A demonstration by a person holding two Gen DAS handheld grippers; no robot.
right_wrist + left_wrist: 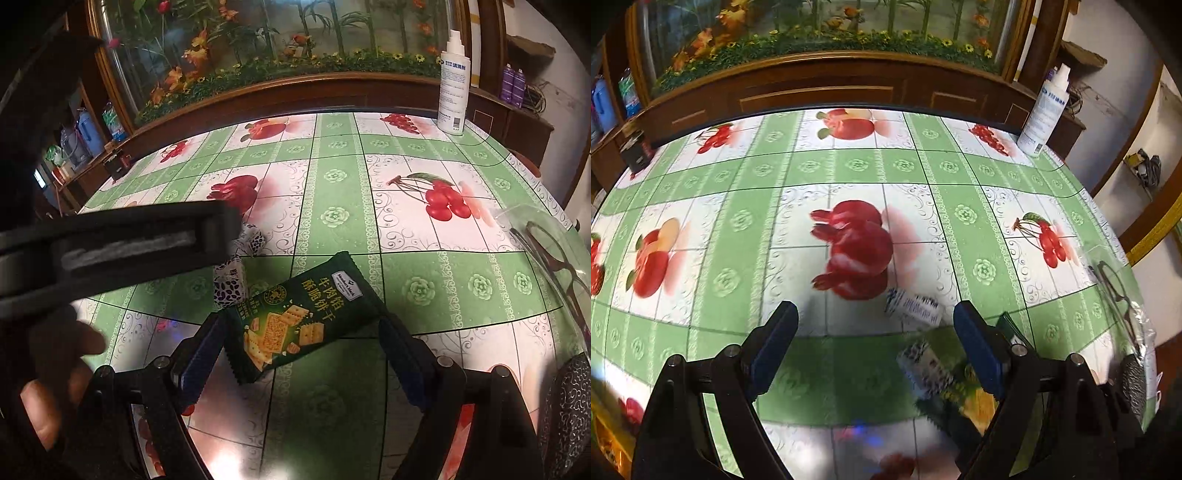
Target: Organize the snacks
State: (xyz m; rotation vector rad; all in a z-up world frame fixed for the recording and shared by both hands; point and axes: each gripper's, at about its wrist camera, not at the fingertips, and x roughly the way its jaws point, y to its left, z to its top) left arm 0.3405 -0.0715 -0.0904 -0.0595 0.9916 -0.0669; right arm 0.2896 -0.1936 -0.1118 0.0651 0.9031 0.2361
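Both grippers wide open, empty; cracker packet (295, 317) flat, long axis diagonal, near-left to far-right.

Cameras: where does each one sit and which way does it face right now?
Left wrist: rides the left gripper, looking forward over the table toward the wooden cabinet; its open jaws show, with blurred small snack packets ahead.
Right wrist: rides the right gripper, facing the same way; open jaws flank a green cracker packet; the left gripper and a hand cross its left side.
Shared: spray bottle, eyeglasses, cabinet, snack packets.
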